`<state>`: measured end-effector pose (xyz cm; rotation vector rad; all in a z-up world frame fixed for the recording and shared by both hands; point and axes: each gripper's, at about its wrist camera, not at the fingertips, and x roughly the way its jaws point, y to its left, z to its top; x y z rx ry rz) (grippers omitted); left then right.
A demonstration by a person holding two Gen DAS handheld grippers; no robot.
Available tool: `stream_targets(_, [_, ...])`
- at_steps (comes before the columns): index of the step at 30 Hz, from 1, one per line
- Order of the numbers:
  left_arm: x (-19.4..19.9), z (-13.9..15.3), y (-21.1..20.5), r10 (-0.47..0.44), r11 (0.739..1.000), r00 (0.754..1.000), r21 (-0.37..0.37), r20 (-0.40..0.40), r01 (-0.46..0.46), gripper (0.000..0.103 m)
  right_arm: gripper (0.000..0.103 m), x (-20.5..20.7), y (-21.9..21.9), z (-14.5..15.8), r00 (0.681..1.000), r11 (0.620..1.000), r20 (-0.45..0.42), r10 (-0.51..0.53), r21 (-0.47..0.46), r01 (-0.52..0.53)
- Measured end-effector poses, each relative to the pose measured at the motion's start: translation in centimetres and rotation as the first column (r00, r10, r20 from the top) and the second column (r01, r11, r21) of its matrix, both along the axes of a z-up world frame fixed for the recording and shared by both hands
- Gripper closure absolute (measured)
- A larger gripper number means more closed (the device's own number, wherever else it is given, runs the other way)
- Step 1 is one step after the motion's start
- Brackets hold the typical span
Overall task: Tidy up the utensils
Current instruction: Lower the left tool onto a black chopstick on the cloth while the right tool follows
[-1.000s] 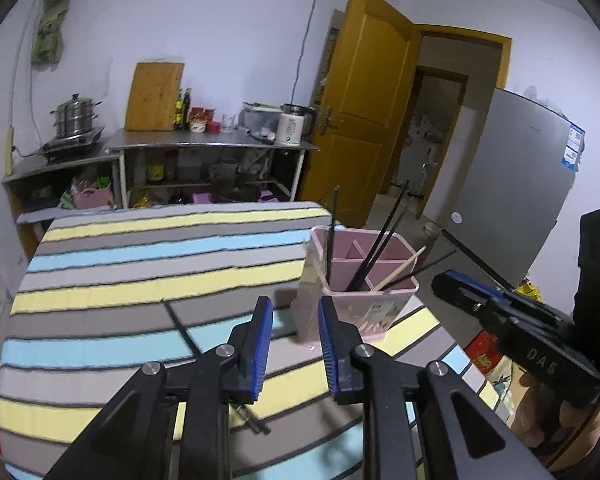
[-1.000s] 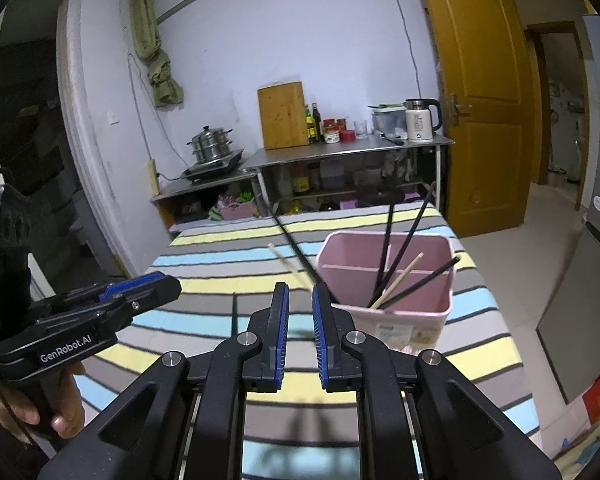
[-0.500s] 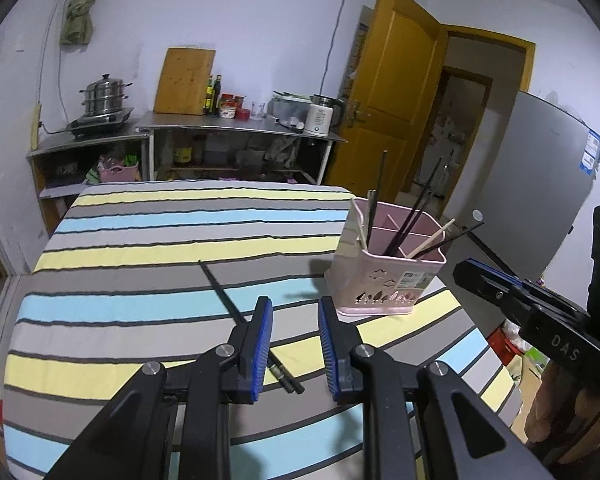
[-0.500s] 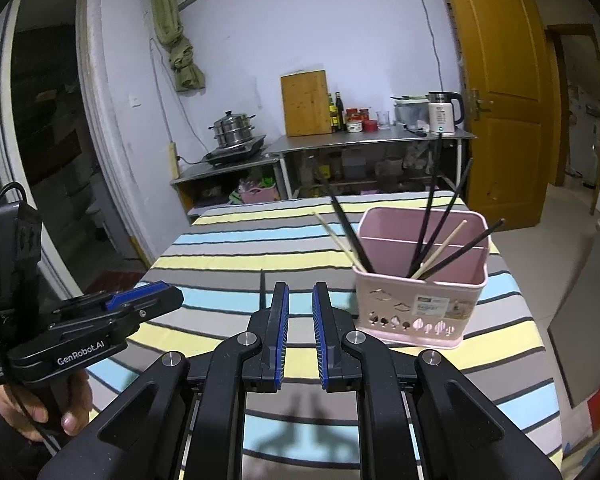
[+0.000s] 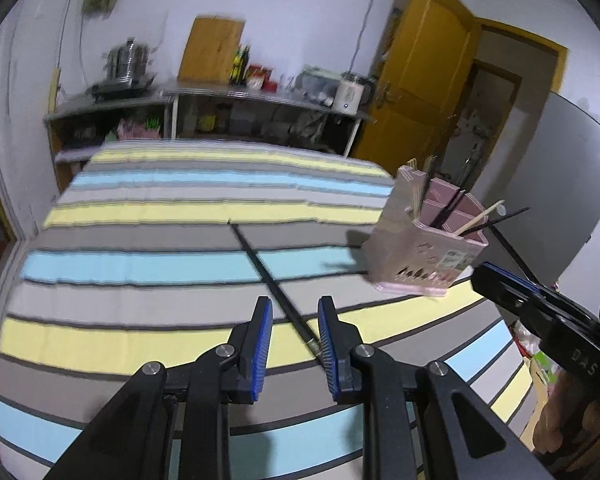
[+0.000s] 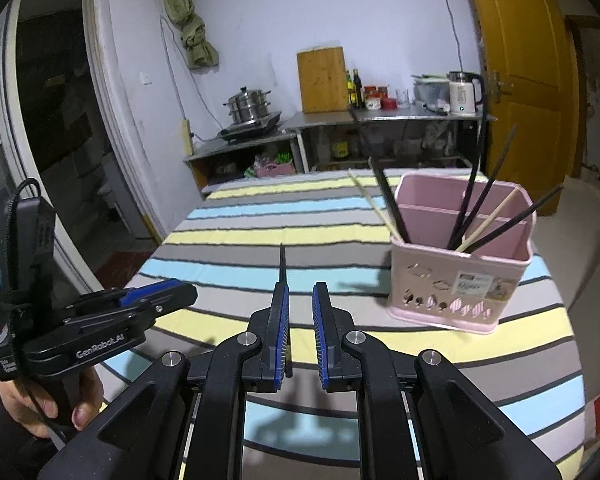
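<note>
A black chopstick (image 5: 266, 270) lies on the striped tablecloth (image 5: 148, 216). Its near end lies between the open jaws of my left gripper (image 5: 294, 308), which hovers above it. A pink utensil holder (image 5: 428, 252) with several black and wooden chopsticks stands to the right. In the right wrist view the holder (image 6: 460, 276) is ahead on the right and the chopstick (image 6: 283, 264) runs ahead from beside the left finger. My right gripper (image 6: 300, 296) is open and empty. The left gripper (image 6: 156, 300) shows at the left.
Metal shelves (image 6: 380, 120) with a steamer pot (image 6: 246, 106), cutting board (image 6: 322, 80), bottles and a kettle (image 6: 464, 98) stand behind the table. A yellow door (image 6: 520, 72) is at the right. The table's right edge (image 6: 572, 320) is near the holder.
My left gripper has moved over the loose chopstick, whose near end now lies between its jaws. The right gripper has pulled back slightly, and the holder looks farther away.
</note>
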<state>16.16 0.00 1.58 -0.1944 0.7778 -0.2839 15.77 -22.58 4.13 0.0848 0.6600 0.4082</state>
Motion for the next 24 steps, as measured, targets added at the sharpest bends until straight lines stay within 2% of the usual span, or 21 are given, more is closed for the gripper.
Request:
stream_targets(6, [2.7, -3.1, 0.8, 0.012, 0.999, 0.997, -0.049, -0.083, -0.016, 0.08, 0.091, 1.1, 0.7, -2.1, 0.999, 1.0, -0.05, 0.012, -0.006, -0.012])
stream_targets(12, [6.3, -5.6, 0.2, 0.033, 0.997, 0.991, -0.059, -0.128, -0.041, 0.08, 0.091, 2.2, 1.1, -3.7, 0.996, 1.0, -0.09, 0.018, -0.013, -0.019])
stream_targets(17, [9.5, -7.3, -0.9, 0.055, 0.997, 0.986, -0.053, -0.155, -0.064, 0.08, 0.091, 3.2, 0.9, -4.7, 0.993, 1.0, -0.116, 0.017, -0.018, -0.019])
stream_targets(24, [11.9, -9.2, -2.2, 0.068, 0.998, 0.98, 0.002, -0.189, -0.069, 0.08, 0.091, 3.9, 0.7, -5.7, 0.99, 1.0, -0.141, 0.011, -0.014, -0.013])
